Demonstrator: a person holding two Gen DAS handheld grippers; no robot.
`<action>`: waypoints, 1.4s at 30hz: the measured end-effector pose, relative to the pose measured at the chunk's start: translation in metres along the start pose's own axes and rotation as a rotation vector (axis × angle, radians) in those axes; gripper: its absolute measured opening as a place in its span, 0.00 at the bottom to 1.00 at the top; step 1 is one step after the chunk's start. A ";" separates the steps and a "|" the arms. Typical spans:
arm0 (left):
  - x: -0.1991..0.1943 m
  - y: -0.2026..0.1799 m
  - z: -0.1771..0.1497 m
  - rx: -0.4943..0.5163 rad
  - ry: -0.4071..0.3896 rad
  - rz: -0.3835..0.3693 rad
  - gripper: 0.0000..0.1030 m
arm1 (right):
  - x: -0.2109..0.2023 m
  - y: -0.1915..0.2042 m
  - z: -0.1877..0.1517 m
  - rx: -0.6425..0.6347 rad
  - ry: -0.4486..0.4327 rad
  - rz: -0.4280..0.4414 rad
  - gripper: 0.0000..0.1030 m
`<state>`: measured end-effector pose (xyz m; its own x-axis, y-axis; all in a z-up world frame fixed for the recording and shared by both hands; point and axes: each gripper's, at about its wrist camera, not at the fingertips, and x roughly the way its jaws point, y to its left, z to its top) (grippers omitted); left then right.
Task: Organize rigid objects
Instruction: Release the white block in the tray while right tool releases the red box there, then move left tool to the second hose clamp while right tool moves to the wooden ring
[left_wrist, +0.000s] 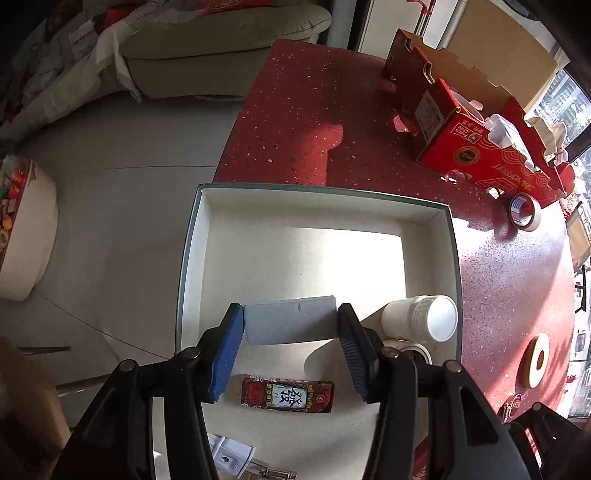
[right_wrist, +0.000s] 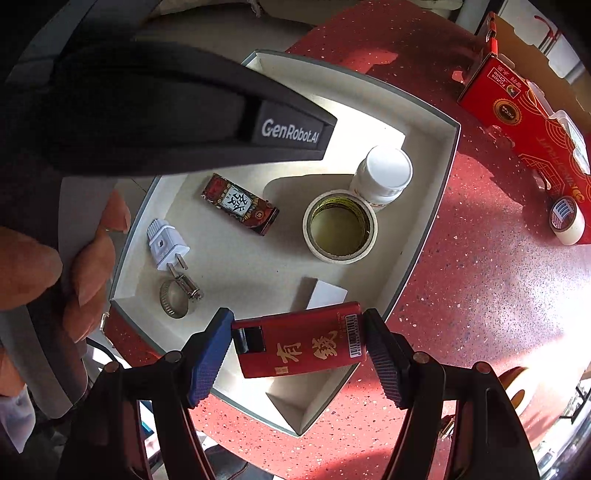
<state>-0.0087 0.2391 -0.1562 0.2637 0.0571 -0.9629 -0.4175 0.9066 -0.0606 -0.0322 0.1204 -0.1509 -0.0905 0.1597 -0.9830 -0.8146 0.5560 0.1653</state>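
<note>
Grippers: two, each with blue pads on black fingers, both pointing steeply down over the tray.
Left gripper (left_wrist: 291, 347): a grey rectangular block (left_wrist: 291, 324) sits between its pads, which reach both of its ends; whether they press on it or only touch I cannot tell.
Right gripper (right_wrist: 299, 354): clamped on a red packet with gold characters (right_wrist: 308, 345), pads on its two short ends; the packet hangs over the tray's near corner.
Tray: one shallow white tray (right_wrist: 424, 206) with a grey-green rim, lying on the table.
Small boxes in tray: one, dark red with a white character panel (right_wrist: 240, 208), flat on the tray floor.
Bottles: one white plastic bottle with a white cap (right_wrist: 384, 175), touching the tape roll beside it.
Tape rolls: one in the tray (right_wrist: 340, 226), lying flat; one outside on the table near the carton (right_wrist: 567, 219); one more flat ring on the table, right of the tray (left_wrist: 535, 360).
Plugs: one white two-pin plug (right_wrist: 164, 245), its pins toward the hose clamp.
Hose clamps: one metal hose clamp (right_wrist: 177, 295), just beside the plug.
White card: one (right_wrist: 327, 295), just past the red packet.
In the way: the left gripper's dark housing and the person's hand (right_wrist: 85, 266) cover the tray's far left in the right wrist view.
Around: an open red cardboard carton (left_wrist: 491, 155) on the table, well apart from the tray.
Surface: red speckled tabletop (left_wrist: 306, 110), partly in sunlight.
Room: pale tiled floor (left_wrist: 122, 229), a beige sofa (left_wrist: 229, 40), a white round tub of small things (left_wrist: 26, 236).
</note>
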 end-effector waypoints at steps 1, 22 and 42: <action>0.002 -0.001 -0.001 0.006 0.004 -0.006 0.76 | 0.001 0.000 0.001 0.000 -0.001 0.013 0.70; -0.050 -0.073 -0.055 0.084 0.052 -0.065 1.00 | -0.042 -0.130 -0.116 0.391 0.040 -0.045 0.96; -0.018 -0.236 -0.110 0.357 0.235 -0.109 1.00 | -0.013 -0.309 -0.176 0.905 0.108 -0.240 0.96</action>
<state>-0.0108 -0.0216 -0.1535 0.0673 -0.1064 -0.9920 -0.0605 0.9920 -0.1105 0.1198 -0.1968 -0.2035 -0.0676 -0.0927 -0.9934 -0.0679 0.9938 -0.0881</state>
